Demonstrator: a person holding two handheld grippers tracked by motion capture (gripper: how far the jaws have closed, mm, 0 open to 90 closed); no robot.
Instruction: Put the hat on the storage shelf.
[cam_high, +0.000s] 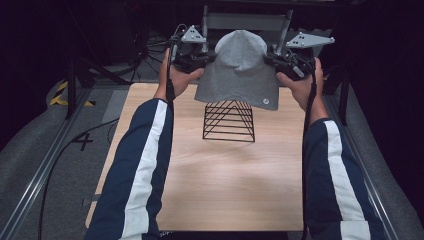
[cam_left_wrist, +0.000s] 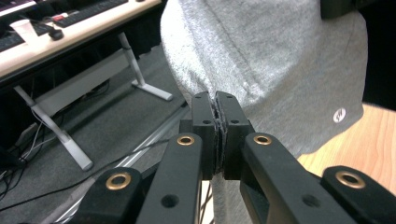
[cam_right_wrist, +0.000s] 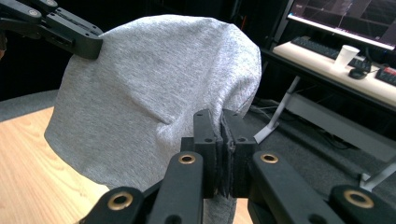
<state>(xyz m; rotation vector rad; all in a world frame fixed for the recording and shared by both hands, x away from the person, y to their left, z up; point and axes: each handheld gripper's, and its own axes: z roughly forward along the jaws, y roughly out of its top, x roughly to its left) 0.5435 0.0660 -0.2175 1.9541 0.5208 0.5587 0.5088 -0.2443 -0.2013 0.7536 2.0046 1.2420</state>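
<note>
A grey knit beanie (cam_high: 239, 67) hangs spread between my two grippers, above the far end of the wooden table (cam_high: 220, 185). My left gripper (cam_high: 204, 61) is shut on the beanie's left edge; its jaws pinch the grey fabric (cam_left_wrist: 261, 56) at their tips (cam_left_wrist: 216, 100). On the beanie's right edge my right gripper (cam_high: 274, 61) is shut too, with fabric (cam_right_wrist: 154, 88) caught between its jaws (cam_right_wrist: 222, 116). A black wire pyramid stand (cam_high: 229, 121) sits on the table just below the beanie's hem. A small round white logo (cam_high: 266, 101) marks the hem at the right.
Beyond the table's far edge stand a grey metal frame (cam_high: 247, 21) and dark equipment. A desk with keyboards and a paper cup (cam_right_wrist: 345, 56) lies farther off. Cables trail over the grey floor (cam_high: 60, 145) at the left.
</note>
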